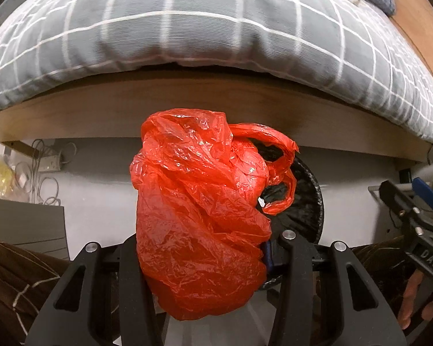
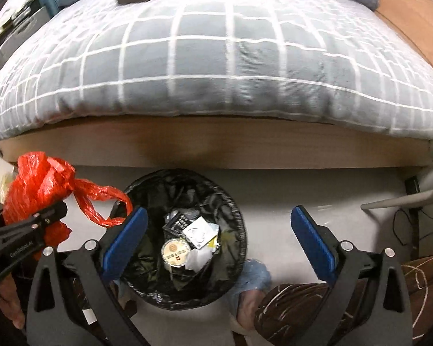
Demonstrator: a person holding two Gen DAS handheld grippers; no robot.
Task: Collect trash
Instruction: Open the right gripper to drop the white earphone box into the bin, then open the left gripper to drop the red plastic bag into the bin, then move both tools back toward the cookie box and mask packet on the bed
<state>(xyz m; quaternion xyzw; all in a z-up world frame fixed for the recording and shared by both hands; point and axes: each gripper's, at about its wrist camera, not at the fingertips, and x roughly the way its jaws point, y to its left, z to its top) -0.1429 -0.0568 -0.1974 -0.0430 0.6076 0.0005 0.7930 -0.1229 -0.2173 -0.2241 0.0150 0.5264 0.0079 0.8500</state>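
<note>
In the left wrist view, the left tongs [image 1: 207,262] are squeezed on a crinkly red plastic bag [image 1: 200,201], which bulges up between the two black arms. The bag's loop handles hang off to its right, over the rim of a round black trash bin [image 1: 306,201] on the pale floor. Behind them is a bed with a grey blanket crossed by white lines [image 1: 202,28] on a wooden frame. The right tongs [image 1: 412,216] peek in at the right edge. In the right wrist view, the right tongs [image 2: 219,236] stand wide apart with nothing between the blue pads [image 2: 124,242], and they hang over the bin [image 2: 233,201]. The bin has a black liner and holds bits of trash: white paper scraps, a round lid and a dark wrapper. The red bag [image 2: 34,184] is at the left, beside the bin, pinched in the left tongs [image 2: 52,216], with one handle reaching to the bin's rim.
</note>
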